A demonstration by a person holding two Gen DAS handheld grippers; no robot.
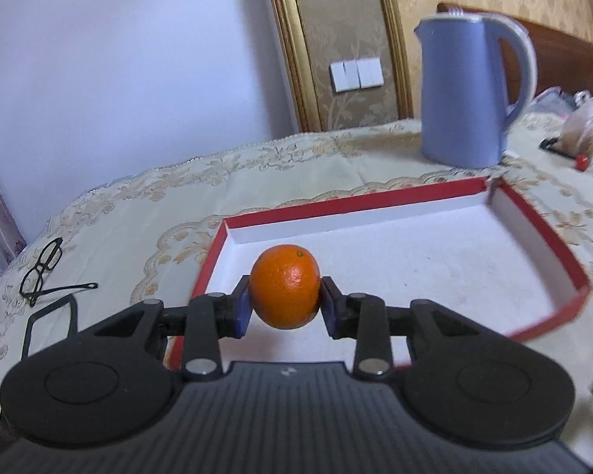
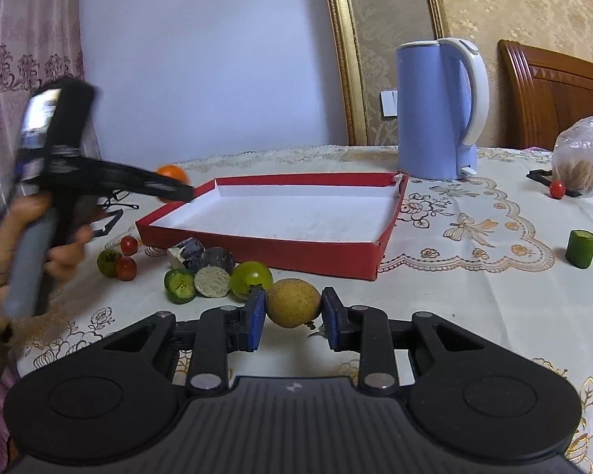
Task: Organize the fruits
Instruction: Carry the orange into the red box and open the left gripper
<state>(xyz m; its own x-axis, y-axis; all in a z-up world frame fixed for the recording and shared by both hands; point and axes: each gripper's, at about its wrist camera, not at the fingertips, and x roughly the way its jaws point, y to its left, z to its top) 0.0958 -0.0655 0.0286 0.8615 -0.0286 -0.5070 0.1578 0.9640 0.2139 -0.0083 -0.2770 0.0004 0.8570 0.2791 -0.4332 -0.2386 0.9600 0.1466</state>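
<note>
My left gripper (image 1: 285, 303) is shut on an orange (image 1: 285, 286) and holds it over the near left corner of the red box with a white inside (image 1: 415, 201). In the right wrist view the left gripper (image 2: 176, 191) carries the orange (image 2: 173, 175) at the box's (image 2: 296, 251) left end. My right gripper (image 2: 293, 312) is shut on a brown round fruit (image 2: 293, 302) low over the tablecloth. Beside it lie a green tomato (image 2: 252, 279), a cut green fruit (image 2: 180, 285), a cut dark fruit (image 2: 213, 281) and cherry tomatoes (image 2: 125, 268).
A blue kettle (image 2: 439, 110) stands behind the box. Black glasses (image 1: 45, 268) lie at the left. A green cucumber piece (image 2: 581, 249), a red cherry tomato (image 2: 557, 189) and a plastic bag (image 2: 581, 158) are at the right on the embroidered tablecloth (image 2: 474, 308).
</note>
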